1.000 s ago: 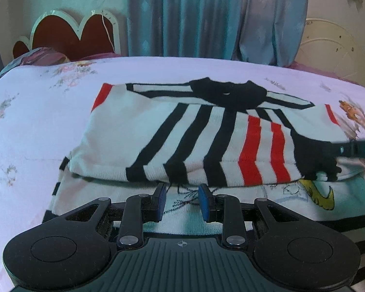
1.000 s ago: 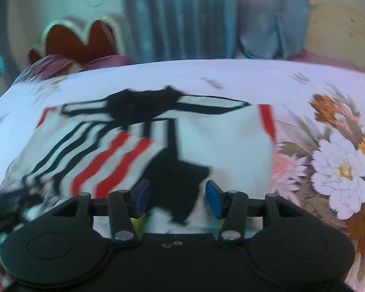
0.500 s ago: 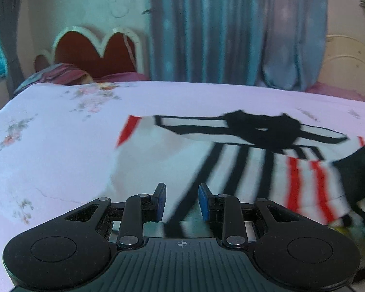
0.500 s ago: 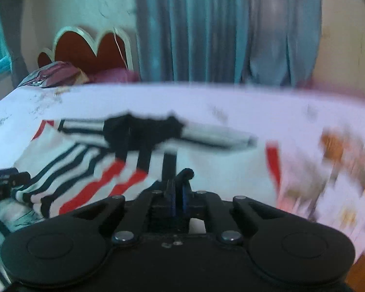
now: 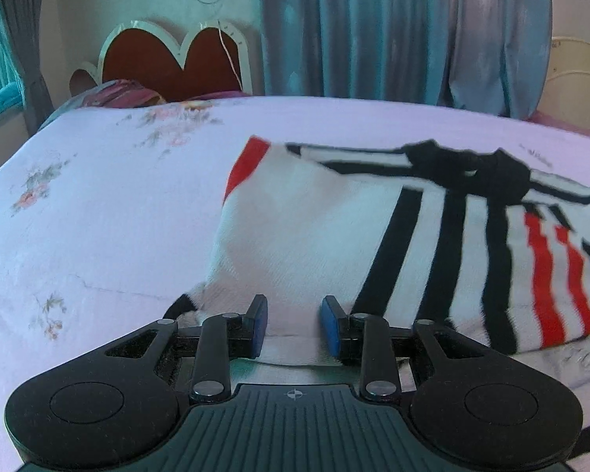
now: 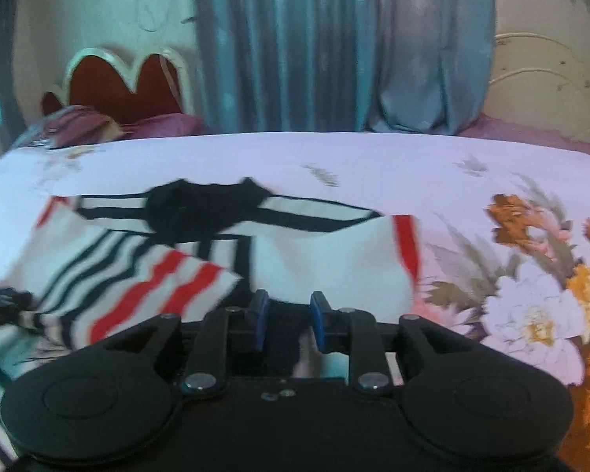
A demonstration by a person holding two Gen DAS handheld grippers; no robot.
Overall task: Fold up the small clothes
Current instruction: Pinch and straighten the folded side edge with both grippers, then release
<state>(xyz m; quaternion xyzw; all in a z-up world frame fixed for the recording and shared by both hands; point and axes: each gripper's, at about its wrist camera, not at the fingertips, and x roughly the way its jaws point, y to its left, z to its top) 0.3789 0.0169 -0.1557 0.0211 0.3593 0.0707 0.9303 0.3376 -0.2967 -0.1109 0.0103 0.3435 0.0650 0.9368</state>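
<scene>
While right claw (image 6: 289, 322) opens, seemingly empty, left claw (image 5: 294, 324) gapes over striped sweater (image 5: 373, 244).

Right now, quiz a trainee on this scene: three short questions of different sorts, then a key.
1. True or false: the sweater lies on a bare wooden floor.
2. What colour is the curtain? A green B blue C yellow
3. Fill in: besides black, the sweater's stripes are ___.

Key: 1 false, it lies on the bed; 2 B; 3 red.
</scene>
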